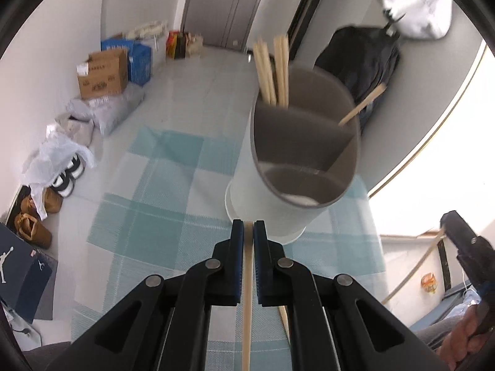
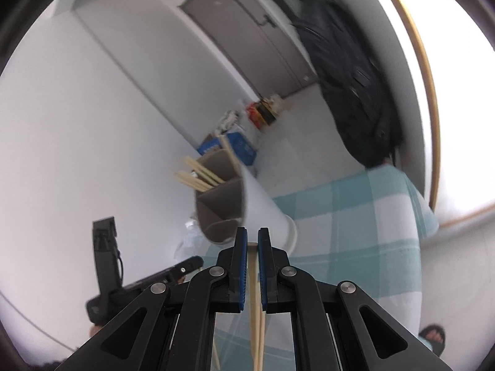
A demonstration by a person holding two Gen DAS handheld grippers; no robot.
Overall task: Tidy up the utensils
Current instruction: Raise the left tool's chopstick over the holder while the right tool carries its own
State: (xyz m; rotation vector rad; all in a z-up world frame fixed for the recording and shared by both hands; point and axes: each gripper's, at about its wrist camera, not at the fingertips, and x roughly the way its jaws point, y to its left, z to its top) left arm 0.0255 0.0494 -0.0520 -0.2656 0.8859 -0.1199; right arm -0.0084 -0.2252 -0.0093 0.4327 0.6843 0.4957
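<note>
Both grippers, left and right, clamp pale wooden chopsticks near the grey-lined white holder.

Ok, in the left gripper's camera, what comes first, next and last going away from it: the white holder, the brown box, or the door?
From the left gripper:
1. Holder, just ahead on the checked cloth, slightly right.
2. Brown box, on the floor, far left.
3. Door, at the far end of the room, straight ahead.
</note>
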